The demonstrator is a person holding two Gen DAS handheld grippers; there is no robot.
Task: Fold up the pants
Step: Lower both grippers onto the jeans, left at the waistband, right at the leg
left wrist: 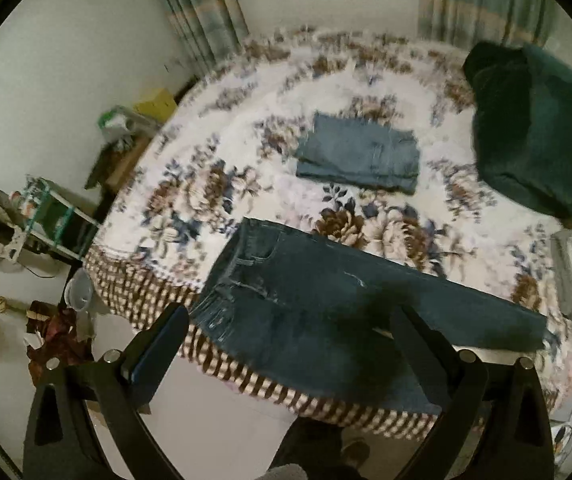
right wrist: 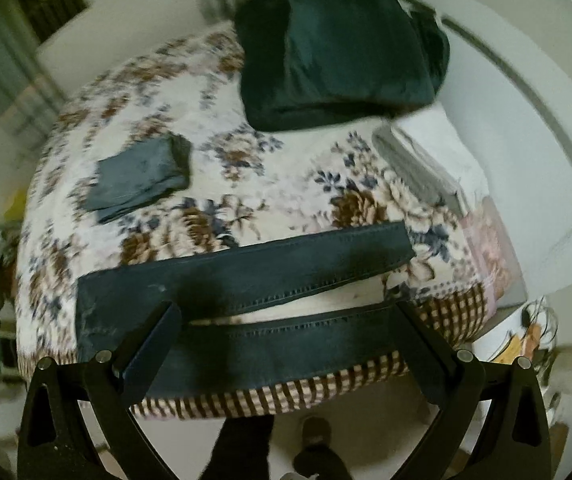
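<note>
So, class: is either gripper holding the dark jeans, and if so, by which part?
Nothing is held. The left gripper and right gripper are both open above the dark jeans, which lie flat on the bed.

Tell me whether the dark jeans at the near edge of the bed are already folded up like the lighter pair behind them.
No: the dark jeans lie spread out with both legs apart, while the lighter pair is a compact folded stack.
</note>
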